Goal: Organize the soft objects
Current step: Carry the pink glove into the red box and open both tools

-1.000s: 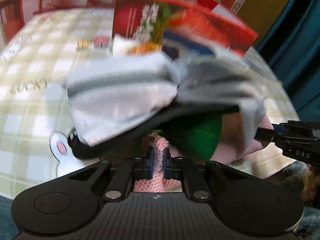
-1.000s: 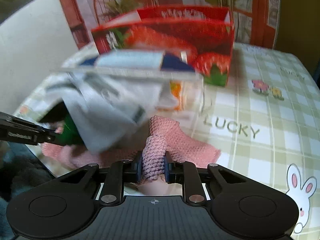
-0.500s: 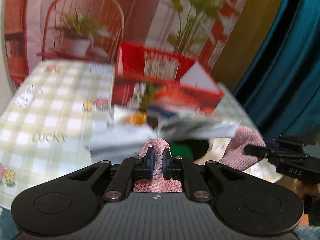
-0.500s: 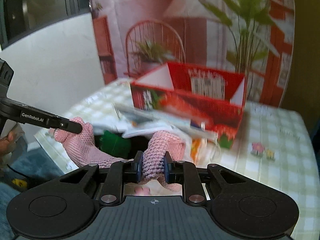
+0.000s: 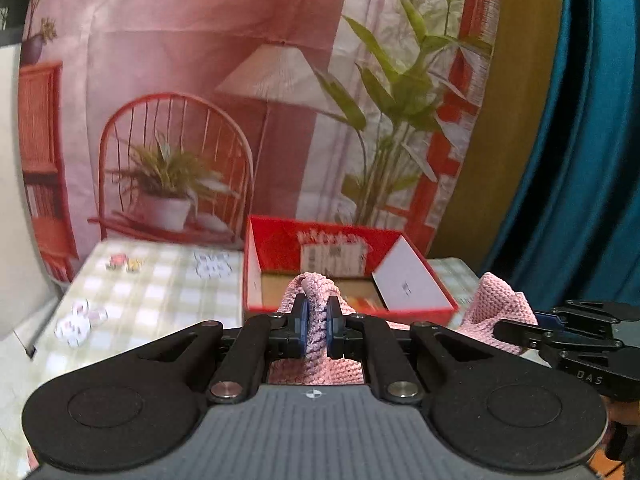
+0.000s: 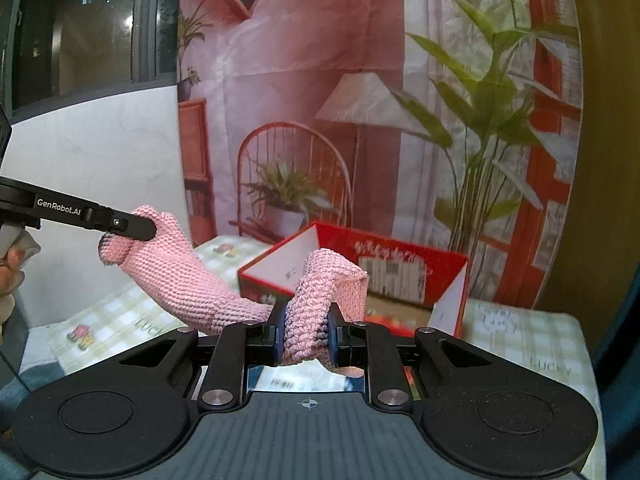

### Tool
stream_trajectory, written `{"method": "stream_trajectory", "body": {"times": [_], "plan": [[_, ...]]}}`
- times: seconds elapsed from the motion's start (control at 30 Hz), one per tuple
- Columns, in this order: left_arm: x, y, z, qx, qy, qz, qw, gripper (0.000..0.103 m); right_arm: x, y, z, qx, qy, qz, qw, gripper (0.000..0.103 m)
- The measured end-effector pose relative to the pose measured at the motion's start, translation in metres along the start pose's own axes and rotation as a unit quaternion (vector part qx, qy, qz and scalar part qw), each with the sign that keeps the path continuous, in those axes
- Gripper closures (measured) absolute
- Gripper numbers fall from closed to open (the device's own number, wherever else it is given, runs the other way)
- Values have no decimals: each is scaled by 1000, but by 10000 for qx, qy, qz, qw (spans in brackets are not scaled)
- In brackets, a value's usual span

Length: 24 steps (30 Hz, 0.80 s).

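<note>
A pink knitted cloth (image 5: 314,308) is held in the air between both grippers. My left gripper (image 5: 315,330) is shut on one bunched corner. My right gripper (image 6: 306,334) is shut on the other corner, and the pink knitted cloth (image 6: 188,280) stretches from it to the left gripper's fingers (image 6: 128,226) at the left. In the left wrist view the right gripper (image 5: 516,330) shows at the right, pinching the cloth's far end. Both are raised above the table, in front of the open red box (image 5: 276,252).
The red strawberry-print box (image 6: 400,264) stands open at the table's far side, flaps up, with something orange inside. The table has a green-checked cloth (image 5: 160,284). A printed backdrop hangs behind it and a blue curtain (image 5: 580,160) is at the right.
Both grippers have lifted the pink cloth up off the table. The grey striped cloth and green item that lay over it have dropped out of view. The box now sits lower in both views.
</note>
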<state>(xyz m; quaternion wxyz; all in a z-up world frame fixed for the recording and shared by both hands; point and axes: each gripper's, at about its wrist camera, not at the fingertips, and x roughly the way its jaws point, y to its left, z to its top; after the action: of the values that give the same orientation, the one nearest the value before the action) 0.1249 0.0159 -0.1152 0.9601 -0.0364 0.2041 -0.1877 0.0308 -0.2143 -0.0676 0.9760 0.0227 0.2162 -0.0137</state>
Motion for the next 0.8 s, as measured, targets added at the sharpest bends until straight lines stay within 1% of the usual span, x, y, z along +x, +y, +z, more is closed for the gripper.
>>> {"method": "stream_trajectory", "body": {"times": [0.1, 0.2, 0.33, 0.4, 0.47, 0.53, 0.63, 0.7, 0.8], "plan": [[21, 3, 15, 48, 32, 118, 9999, 93, 19, -17, 10, 156, -3, 34, 9999, 84], [47, 6, 33, 151, 114, 340, 9992, 93, 46, -38, 22, 396, 35, 106, 9992, 84], [87, 9, 57, 256, 133, 579, 9979, 93, 91, -64, 36, 664, 149, 3, 9977, 84], [107, 11, 66, 228, 120, 684, 9973, 93, 116, -75, 41, 847, 219, -70, 9961, 84], [132, 10, 71, 155, 203, 736, 9970, 93, 138, -84, 42, 1037, 272, -182, 9941, 84], [153, 8, 70, 138, 387, 777, 9961, 93, 163, -91, 40, 1184, 413, -366, 9914, 84], [183, 4, 60, 293, 708, 900, 9930, 93, 194, -98, 27, 1326, 793, -517, 9866, 84], [195, 3, 53, 341, 885, 926, 9912, 93, 206, -100, 17, 1372, 989, -565, 9840, 84], [207, 8, 44, 287, 1162, 911, 9886, 93, 219, -101, 3, 1405, 1266, -620, 9800, 84]]}}
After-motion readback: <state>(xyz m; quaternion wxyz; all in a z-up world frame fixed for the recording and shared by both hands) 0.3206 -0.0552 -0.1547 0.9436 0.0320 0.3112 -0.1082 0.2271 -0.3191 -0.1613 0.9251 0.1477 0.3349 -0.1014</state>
